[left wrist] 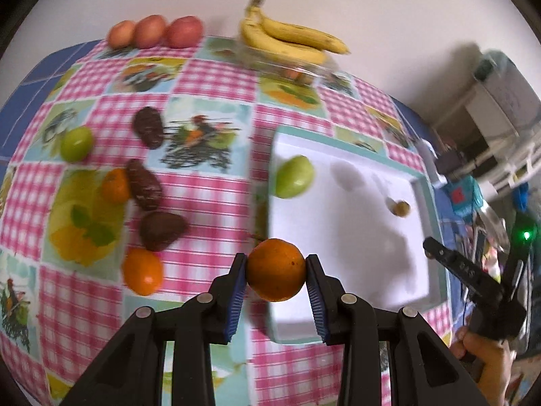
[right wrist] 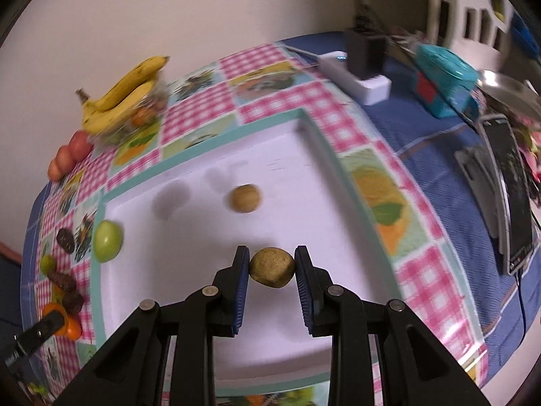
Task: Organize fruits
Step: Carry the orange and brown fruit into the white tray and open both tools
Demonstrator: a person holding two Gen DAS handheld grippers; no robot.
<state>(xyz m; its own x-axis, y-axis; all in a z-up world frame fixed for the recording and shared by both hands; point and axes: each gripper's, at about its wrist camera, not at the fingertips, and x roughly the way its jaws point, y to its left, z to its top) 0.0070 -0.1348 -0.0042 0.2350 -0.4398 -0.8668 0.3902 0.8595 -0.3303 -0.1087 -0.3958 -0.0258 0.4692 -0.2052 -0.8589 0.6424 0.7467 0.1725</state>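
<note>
My left gripper [left wrist: 276,264] is shut on an orange [left wrist: 275,270], held over the near left rim of a white tray [left wrist: 355,253] with a teal border. My right gripper [right wrist: 272,257] is shut on a small brownish-yellow fruit [right wrist: 272,268] above the tray's floor [right wrist: 338,237]. Inside the tray lie a green fruit [left wrist: 294,176] [right wrist: 107,241] at its left edge and a second brownish fruit [left wrist: 400,208] [right wrist: 246,198]. On the checked cloth to the left lie two more oranges [left wrist: 143,270], three dark brown fruits [left wrist: 143,184] and another green fruit [left wrist: 77,143].
Bananas [left wrist: 290,39] and three reddish fruits [left wrist: 154,30] sit along the far edge by the wall. Right of the tray, on blue cloth, are a white power strip [right wrist: 355,77], a teal box [right wrist: 443,77], a phone [right wrist: 507,186] and a metal bowl [right wrist: 507,88].
</note>
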